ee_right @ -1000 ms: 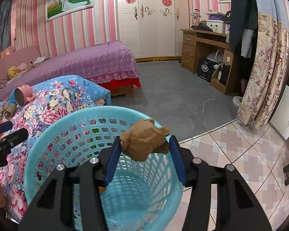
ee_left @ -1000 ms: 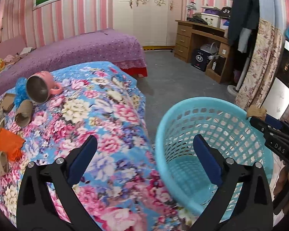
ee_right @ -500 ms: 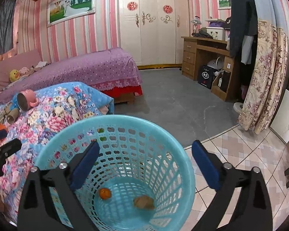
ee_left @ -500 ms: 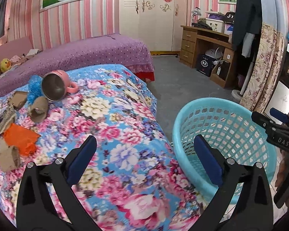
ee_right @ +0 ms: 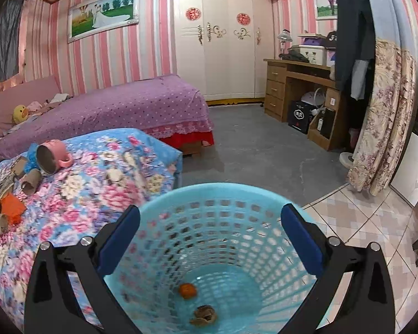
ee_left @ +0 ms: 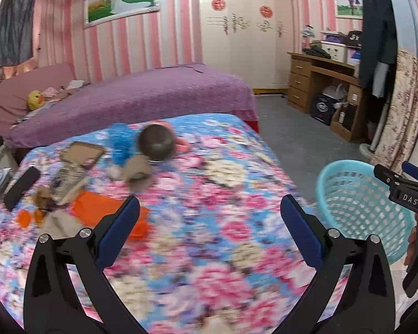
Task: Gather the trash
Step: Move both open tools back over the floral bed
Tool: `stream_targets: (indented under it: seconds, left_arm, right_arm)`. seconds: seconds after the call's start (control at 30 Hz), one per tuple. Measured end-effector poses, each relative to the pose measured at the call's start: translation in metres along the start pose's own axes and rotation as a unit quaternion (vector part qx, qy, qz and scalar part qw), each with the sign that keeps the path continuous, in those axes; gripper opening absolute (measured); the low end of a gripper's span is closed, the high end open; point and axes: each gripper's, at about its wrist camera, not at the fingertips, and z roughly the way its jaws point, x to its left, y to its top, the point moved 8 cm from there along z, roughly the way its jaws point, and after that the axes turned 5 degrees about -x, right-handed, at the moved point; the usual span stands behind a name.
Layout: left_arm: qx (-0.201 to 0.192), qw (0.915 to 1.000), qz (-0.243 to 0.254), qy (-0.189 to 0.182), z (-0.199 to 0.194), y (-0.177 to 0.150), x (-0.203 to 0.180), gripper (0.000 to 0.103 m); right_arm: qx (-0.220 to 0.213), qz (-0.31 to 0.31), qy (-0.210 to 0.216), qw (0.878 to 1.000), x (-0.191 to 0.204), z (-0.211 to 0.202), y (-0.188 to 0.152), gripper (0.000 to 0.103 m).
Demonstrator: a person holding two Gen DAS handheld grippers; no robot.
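Release is the news here: the right gripper (ee_right: 210,235), which a second ago clamped a crumpled brown paper wad over the blue laundry basket (ee_right: 181,194), now stands with jaws opening wide and nothing between them. The paper wad (ee_right: 203,314) lies on the basket floor at 6 o'clock in the right wrist view, just beside an orange scrap (ee_right: 188,290), so that piece counts as collected.

The left gripper (ee_left: 210,217) is spread apart and empty too, and has swung toward the floral bedspread (ee_left: 223,250). Remaining trash sits at its 10 o'clock: an orange wrapper (ee_left: 97,207), a cardboard tube (ee_left: 138,168) and a flattened cardboard box (ee_left: 82,153), all well apart from the fingers.
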Motion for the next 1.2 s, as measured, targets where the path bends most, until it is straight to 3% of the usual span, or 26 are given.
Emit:
stream_targets:
  seconds: [0.37,0.57,1.1,1.2]
  left_arm:
    - [0.014,0.9978,0.004,0.064,-0.022,-0.020,0.105,0.098]
    - [0.023,0.9954,-0.027,0.090,-0.014,-0.039,0.153,0.098]
    - [0.055,0.9902,-0.063,0.112,0.004,-0.061,0.221,0.098]
    - [0.071,0.9889,-0.082,0.101,0.009,-0.067,0.231,0.098]
  right_arm:
    - [-0.002,-0.007,0.034,0.999,0.090,-0.003,0.002,0.099]
    - [0.004,-0.014,0.049,0.999,0.124,0.001,-0.010,0.099]
    - [0.028,-0.039,0.052,0.997,0.161,0.016,-0.025,0.099]
    - [0.027,-0.047,0.051,0.997,0.166,0.016,-0.025,0.099]
